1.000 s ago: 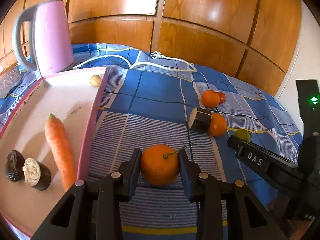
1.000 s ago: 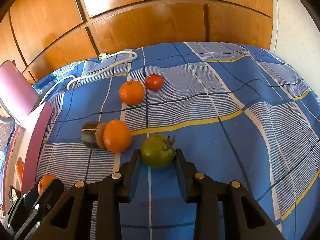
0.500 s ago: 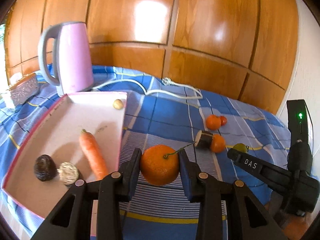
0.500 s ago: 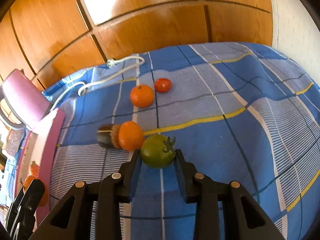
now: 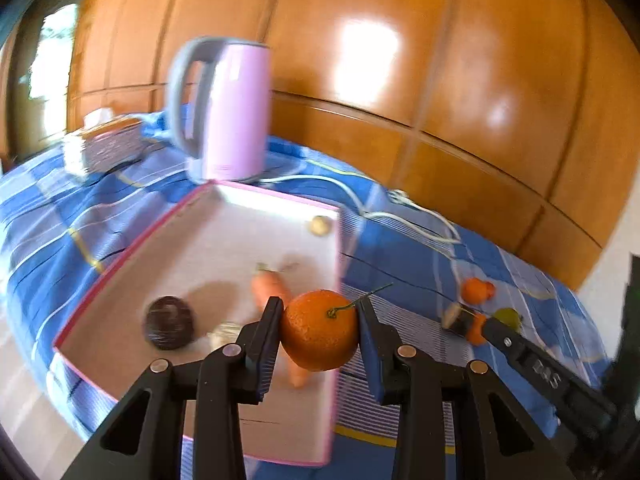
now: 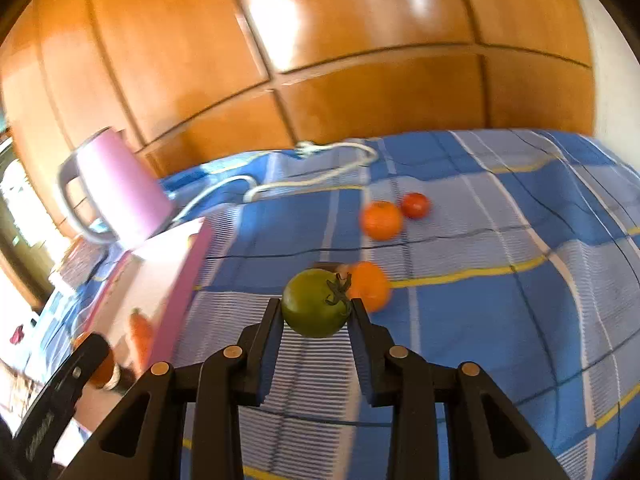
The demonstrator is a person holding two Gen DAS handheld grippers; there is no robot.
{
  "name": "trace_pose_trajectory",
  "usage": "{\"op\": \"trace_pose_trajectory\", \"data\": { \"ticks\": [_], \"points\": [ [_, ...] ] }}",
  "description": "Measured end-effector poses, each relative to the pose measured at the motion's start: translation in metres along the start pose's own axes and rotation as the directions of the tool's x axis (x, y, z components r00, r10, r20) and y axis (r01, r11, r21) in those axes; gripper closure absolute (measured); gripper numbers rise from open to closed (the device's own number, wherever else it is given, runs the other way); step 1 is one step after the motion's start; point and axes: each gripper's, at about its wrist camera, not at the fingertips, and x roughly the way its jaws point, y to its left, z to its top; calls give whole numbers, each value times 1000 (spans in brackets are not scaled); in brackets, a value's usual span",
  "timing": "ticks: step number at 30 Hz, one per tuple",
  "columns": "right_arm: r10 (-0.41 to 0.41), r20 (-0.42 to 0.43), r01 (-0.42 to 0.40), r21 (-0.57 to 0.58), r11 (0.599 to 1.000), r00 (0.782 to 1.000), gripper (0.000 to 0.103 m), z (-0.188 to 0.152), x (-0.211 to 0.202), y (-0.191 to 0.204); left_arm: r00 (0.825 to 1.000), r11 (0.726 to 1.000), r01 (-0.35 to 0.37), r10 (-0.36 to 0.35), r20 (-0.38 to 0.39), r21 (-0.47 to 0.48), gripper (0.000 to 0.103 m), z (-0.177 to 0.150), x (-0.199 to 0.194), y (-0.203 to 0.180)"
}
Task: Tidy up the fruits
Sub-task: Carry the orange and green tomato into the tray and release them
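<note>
My left gripper [image 5: 318,330] is shut on an orange [image 5: 320,330] with a green stalk, held in the air over the right side of the pink-rimmed tray [image 5: 192,204]. In the tray lie a carrot [image 5: 270,288], a dark round fruit [image 5: 168,322] and a small pale ball [image 5: 320,225]. My right gripper [image 6: 314,316] is shut on a green tomato [image 6: 314,302], lifted above the blue checked cloth [image 6: 480,300]. On the cloth beyond it lie two oranges [image 6: 380,219] [image 6: 370,286] and a red tomato [image 6: 416,205].
A pink kettle [image 5: 232,108] stands behind the tray, its white cord [image 5: 400,216] trailing over the cloth. A patterned box [image 5: 104,144] sits at the far left. Wooden panels [image 5: 400,60] close off the back. The right gripper's black body [image 5: 540,372] shows at the lower right.
Both grippers have risen with their fruit. The left one has swung left, so the orange now hangs over the tray. The right one has turned left too, bringing kettle and tray into view.
</note>
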Motion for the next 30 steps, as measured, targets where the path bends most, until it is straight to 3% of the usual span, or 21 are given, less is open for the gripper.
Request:
{"op": "trace_pose_trajectory", "data": {
  "ticks": [8, 13, 30],
  "points": [
    [127, -19, -129, -135, 983, 992, 70, -9, 7, 51, 996, 983, -89, 90, -3, -158, 66, 19, 4, 52],
    [201, -27, -203, -164, 965, 979, 70, -10, 12, 76, 990, 949, -143, 133, -57, -282, 66, 18, 15, 82],
    [340, -68, -346, -229, 910, 938, 70, -8, 37, 137, 971, 914, -238, 227, -73, -329, 65, 21, 29, 96]
  ]
}}
